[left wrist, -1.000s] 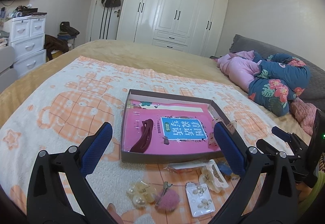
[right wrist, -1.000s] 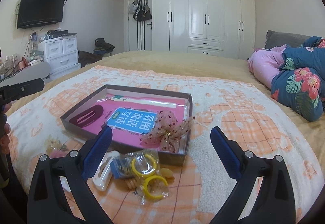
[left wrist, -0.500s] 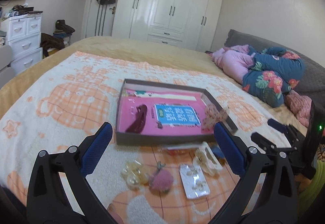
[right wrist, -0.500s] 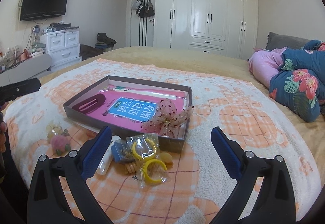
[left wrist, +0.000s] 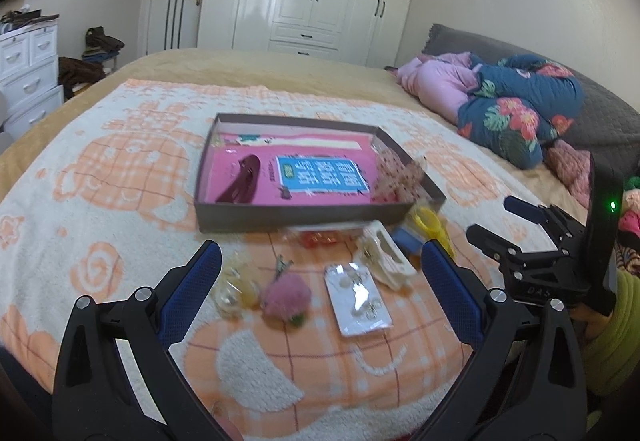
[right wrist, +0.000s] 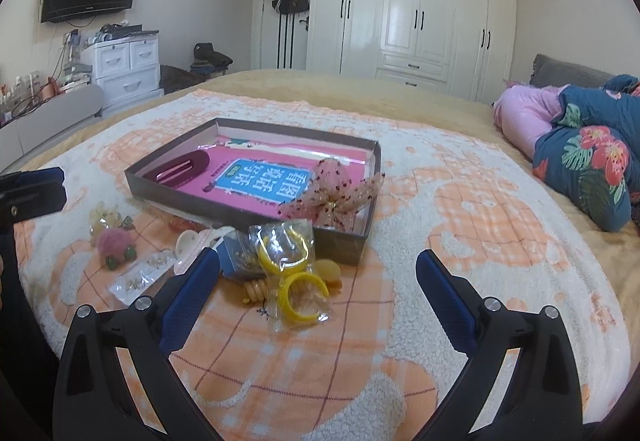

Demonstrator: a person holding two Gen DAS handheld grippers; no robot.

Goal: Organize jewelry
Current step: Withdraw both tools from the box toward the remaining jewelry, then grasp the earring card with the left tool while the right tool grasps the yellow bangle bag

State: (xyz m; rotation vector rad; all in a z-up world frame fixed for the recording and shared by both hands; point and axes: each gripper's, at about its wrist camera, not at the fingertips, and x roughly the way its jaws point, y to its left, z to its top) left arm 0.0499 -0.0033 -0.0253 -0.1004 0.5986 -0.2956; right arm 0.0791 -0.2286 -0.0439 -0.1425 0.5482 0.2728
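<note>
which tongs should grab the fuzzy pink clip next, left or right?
Probably left. The left tongs are open, with the fuzzy pink hair clip lying between their tips on the orange-checked blanket. The right tongs are open too, but face the bagged yellow bangles.

Your left gripper (left wrist: 318,281) is spread wide, blue-padded fingers (left wrist: 192,291) well apart, nothing between them; it hangs low and angled down. Your right gripper (right wrist: 316,285) is likewise spread wide, blue pads (right wrist: 446,299) well apart, holding nothing. From the left wrist view the right gripper (left wrist: 516,219) shows at the right edge, side-on, fingers parted. Your hand (left wrist: 600,321) grips its handle, green sleeve behind. The two grippers sit side by side, apart.
</note>
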